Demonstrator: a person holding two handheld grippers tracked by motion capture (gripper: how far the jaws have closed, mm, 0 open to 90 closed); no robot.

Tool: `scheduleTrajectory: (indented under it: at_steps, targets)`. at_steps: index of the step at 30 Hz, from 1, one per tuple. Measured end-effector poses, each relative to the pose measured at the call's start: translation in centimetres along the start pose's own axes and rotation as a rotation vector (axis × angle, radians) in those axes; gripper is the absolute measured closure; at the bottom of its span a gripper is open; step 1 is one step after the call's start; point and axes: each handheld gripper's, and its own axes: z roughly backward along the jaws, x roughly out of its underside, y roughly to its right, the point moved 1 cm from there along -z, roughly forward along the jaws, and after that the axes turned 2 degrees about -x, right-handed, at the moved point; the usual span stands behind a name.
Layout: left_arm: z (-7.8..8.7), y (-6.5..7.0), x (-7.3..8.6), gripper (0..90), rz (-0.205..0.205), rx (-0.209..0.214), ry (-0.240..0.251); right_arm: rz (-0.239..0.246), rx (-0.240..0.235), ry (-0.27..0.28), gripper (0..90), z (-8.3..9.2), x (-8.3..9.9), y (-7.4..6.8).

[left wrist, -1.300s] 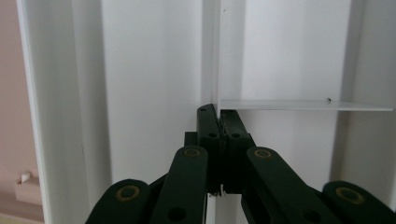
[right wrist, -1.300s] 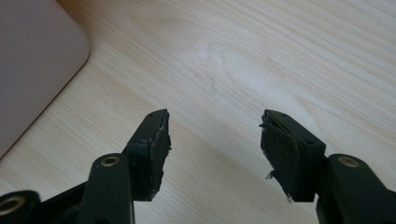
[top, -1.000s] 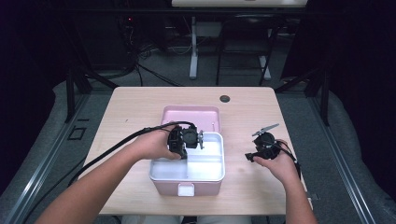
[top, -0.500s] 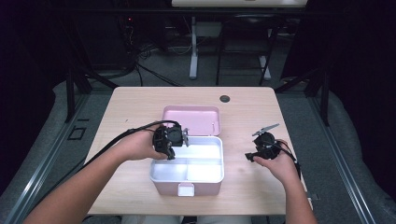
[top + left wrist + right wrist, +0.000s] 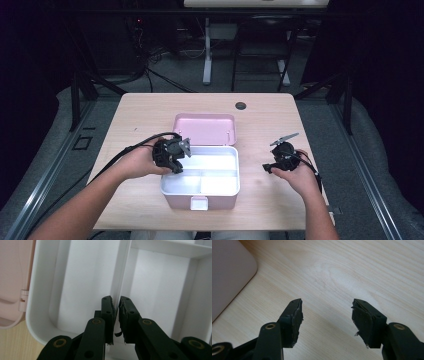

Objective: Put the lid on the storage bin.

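The left gripper point(image 5: 181, 150) has been drawn back to the left rim of the open lunch box point(image 5: 200, 178) mid-table, its empty jaws just parted a crack, while the right gripper point(image 5: 272, 160) is held half open, empty.

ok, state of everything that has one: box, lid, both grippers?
box: open, compartments empty
lid: swung back, flat on the table
left gripper: over the box, jaws just parting, narrow gap, nothing between
right gripper: open, empty, over bare table
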Motion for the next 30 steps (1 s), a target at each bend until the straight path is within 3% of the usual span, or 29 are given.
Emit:
scheduleTrajectory:
  at_steps: [2, 5, 10, 14, 17, 20, 21, 26, 28, 30]
  targets:
    - [-0.4, 0.1, 0.3, 82.7, 0.011, 0.003, 0.008, -0.013, 0.021, 0.027, 39.4, 0.1, 0.0, 0.2]
    - [-0.4, 0.1, 0.6, 83.1, 0.021, 0.005, 0.035, -0.045, 0.015, 0.067, 38.1, 0.2, 0.0, 0.4]
    - [-0.4, 0.2, 1.0, 83.1, 0.029, -0.002, 0.068, -0.052, -0.002, 0.102, 38.1, 0.2, -0.2, 0.1]
    - [-0.4, 0.5, 1.2, 82.8, 0.026, -0.025, 0.085, -0.073, -0.034, 0.168, 34.1, 0.4, -0.9, -0.2]
    - [-0.4, 0.6, 1.3, 82.5, 0.038, -0.030, 0.093, -0.129, -0.098, 0.205, 31.5, 0.8, -1.9, -0.4]
    - [-0.4, 0.5, 1.3, 82.3, 0.045, -0.026, 0.099, -0.125, -0.114, 0.208, 30.9, 0.8, -2.7, -0.6]
    - [-0.5, 0.6, 1.3, 82.2, 0.048, -0.029, 0.102, -0.094, -0.112, 0.200, 30.9, 0.8, -3.9, -0.9]
    - [-0.5, 0.7, 1.5, 82.1, 0.045, -0.039, 0.119, -0.082, -0.093, 0.227, 32.5, 1.0, -7.1, -1.1]
    - [-0.5, 0.7, 1.7, 82.1, 0.055, -0.031, 0.141, -0.066, -0.081, 0.231, 39.7, 0.9, -8.5, -1.1]
    - [-0.6, 0.6, 1.8, 82.3, 0.054, -0.027, 0.149, -0.090, -0.092, 0.243, 44.7, 0.7, -9.7, -1.1]
